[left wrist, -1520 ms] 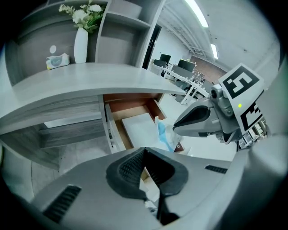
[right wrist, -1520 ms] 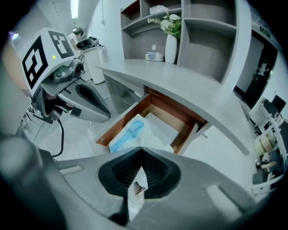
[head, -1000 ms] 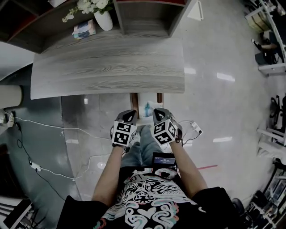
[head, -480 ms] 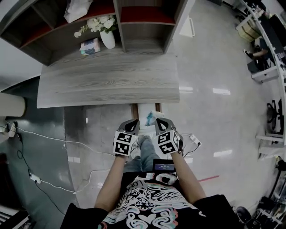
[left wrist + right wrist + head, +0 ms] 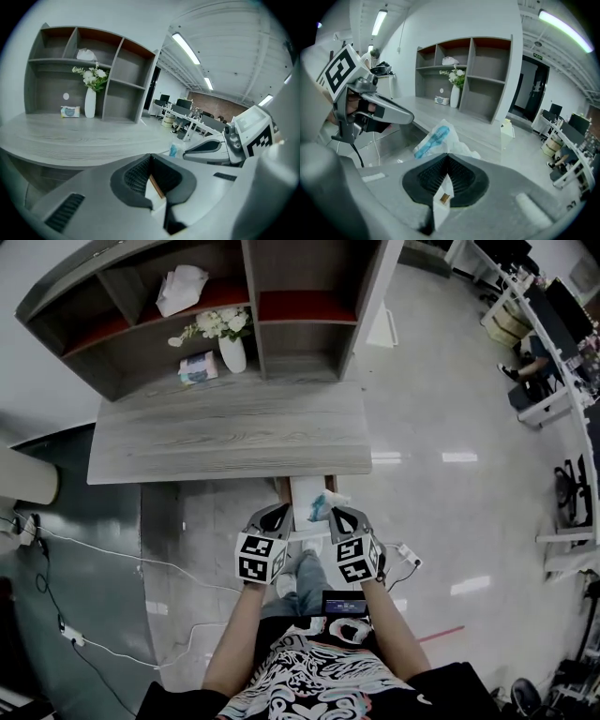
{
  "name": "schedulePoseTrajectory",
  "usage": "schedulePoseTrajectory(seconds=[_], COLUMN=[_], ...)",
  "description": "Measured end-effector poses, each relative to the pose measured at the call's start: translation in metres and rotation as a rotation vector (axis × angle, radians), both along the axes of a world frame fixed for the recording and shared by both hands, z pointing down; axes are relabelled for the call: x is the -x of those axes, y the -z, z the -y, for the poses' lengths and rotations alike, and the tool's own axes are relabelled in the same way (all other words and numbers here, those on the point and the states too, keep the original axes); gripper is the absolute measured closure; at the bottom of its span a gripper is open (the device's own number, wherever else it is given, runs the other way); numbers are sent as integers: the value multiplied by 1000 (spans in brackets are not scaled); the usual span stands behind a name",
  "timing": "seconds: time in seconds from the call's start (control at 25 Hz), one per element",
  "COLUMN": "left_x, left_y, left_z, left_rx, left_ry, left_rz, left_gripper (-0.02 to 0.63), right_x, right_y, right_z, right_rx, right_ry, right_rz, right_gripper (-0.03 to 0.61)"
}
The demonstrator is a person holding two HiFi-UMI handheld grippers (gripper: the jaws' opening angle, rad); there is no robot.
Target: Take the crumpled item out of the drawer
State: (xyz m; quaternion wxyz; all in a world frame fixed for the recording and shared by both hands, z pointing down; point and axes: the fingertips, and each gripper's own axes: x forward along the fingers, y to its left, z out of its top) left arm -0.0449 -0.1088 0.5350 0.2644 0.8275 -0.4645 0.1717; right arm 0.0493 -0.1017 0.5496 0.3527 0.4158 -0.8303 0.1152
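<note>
The crumpled item (image 5: 435, 139) is a white and blue plastic wrapper. My right gripper (image 5: 447, 158) is shut on its lower edge, and the wrapper sticks up past the jaw tips. In the head view the wrapper (image 5: 322, 505) hangs at the right gripper (image 5: 335, 514), over the open drawer (image 5: 302, 491) under the desk's front edge. My left gripper (image 5: 279, 513) is beside it on the left, shut with nothing in it. The left gripper view shows its own closed jaws (image 5: 150, 161) and the wrapper (image 5: 174, 150) at the right gripper's tip (image 5: 202, 148).
A grey wooden desk (image 5: 225, 432) stands ahead, with a shelf unit (image 5: 234, 306) behind it holding a vase of flowers (image 5: 232, 351), a tissue pack (image 5: 199, 367) and a white bag (image 5: 180, 288). Cables (image 5: 112, 554) run over the floor at left.
The right gripper has closed on the wrapper and drawn it toward me, away from the drawer. The head view has pulled back, so more of the shelf shows. Both grippers stay side by side.
</note>
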Motion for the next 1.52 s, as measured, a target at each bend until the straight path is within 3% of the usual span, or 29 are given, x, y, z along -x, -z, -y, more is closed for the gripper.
schedulePoseTrajectory(seconds=[0.44,0.84,1.24,1.52], left_x=[8,7,14,14], left_y=[46,95,136,143], left_z=[-7,-21,-27,-30], left_rx=[-123,-240,-305,-320], left_ry=[12,-18,14,27], left_rz=[-19,-37,-125,-132], left_gripper=[615,615,615,615], right_x=[-10,-18,-16,-20], right_y=[39,82,116,126], right_z=[-5,-25,-31,-34], right_rx=[-97,-164,-233,-257], right_ry=[-57,-168,-197,-223], right_rz=[35,145,249,303], right_gripper=[571,571,571,571])
